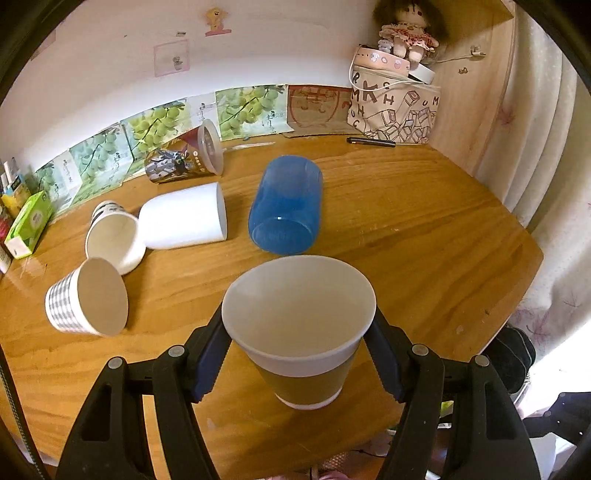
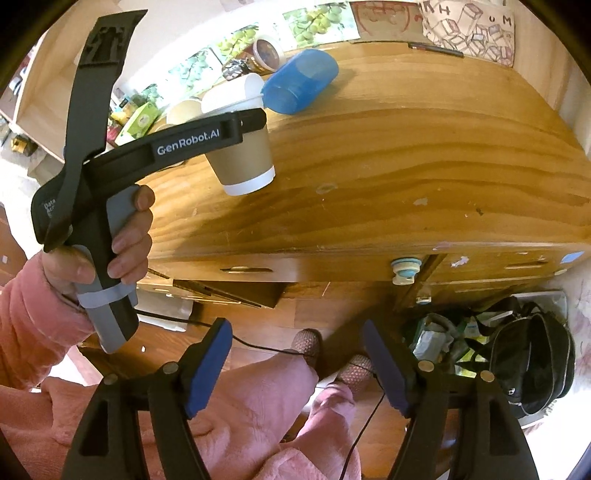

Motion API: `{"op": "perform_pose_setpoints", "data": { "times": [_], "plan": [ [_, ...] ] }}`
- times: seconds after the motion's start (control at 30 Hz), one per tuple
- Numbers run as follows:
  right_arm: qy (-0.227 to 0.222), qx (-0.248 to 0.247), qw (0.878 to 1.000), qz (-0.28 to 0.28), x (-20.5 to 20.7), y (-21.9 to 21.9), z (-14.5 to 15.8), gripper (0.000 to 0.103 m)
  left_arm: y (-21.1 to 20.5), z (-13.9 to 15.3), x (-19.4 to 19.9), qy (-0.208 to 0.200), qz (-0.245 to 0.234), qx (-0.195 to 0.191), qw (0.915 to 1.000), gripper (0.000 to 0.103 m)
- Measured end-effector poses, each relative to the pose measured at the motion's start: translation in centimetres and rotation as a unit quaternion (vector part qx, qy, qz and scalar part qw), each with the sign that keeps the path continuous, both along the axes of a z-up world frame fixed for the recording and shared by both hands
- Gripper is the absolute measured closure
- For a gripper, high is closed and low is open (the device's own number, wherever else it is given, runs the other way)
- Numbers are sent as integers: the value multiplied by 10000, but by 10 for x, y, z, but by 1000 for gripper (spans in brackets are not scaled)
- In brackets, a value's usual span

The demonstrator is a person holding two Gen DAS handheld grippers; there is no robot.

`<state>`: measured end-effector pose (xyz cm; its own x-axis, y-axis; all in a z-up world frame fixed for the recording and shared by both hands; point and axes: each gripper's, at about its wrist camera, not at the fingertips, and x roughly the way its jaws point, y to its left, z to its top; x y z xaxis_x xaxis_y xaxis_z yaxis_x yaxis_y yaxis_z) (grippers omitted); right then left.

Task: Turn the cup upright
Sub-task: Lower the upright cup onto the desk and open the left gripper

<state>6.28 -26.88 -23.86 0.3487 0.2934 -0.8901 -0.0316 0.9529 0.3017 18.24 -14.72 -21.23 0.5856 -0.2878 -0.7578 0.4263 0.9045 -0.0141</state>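
My left gripper (image 1: 299, 325) is shut on a white paper cup with a brown sleeve (image 1: 299, 354), holding it upright, mouth up, just above the wooden table (image 1: 424, 229). The right wrist view shows that cup (image 2: 245, 162) in the left gripper (image 2: 255, 122) over the table's front part. My right gripper (image 2: 295, 354) is open and empty, below the table edge over my lap. Other cups lie on their sides: a blue plastic one (image 1: 286, 206), a plain white one (image 1: 184, 218), a white paper one (image 1: 114, 240), a checked one (image 1: 86, 299) and a printed lidded one (image 1: 188, 155).
A printed tote bag (image 1: 395, 110) with a doll (image 1: 406, 33) on top stands at the back right, a black pen (image 1: 371, 141) before it. A green box (image 1: 31, 221) sits at the far left. A black backpack (image 2: 528, 354) lies on the floor below the drawers (image 2: 509, 266).
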Motion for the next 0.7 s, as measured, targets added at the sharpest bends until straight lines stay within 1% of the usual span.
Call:
{"op": "perform_pose_setpoints", "data": {
  "times": [0.17, 0.37, 0.47, 0.6, 0.7],
  "plan": [
    [16, -45, 9999, 122, -7, 5, -1, 28, 1, -5, -11, 155, 18, 51, 9999, 31],
    [-39, -74, 9996, 266, -13, 10, 0, 28, 4, -10, -24, 202, 25, 143, 9997, 30],
    [-64, -85, 9995, 307, -16, 11, 2, 25, 4, -13, -29, 253, 38, 209, 9995, 30],
    [-86, -101, 9993, 363, -20, 11, 2, 24, 7, -18, -36, 431, 78, 295, 9986, 30],
    [-106, -128, 9990, 415, -21, 12, 2, 22, 14, -22, -43, 672, 227, 321, 9970, 30]
  ]
}}
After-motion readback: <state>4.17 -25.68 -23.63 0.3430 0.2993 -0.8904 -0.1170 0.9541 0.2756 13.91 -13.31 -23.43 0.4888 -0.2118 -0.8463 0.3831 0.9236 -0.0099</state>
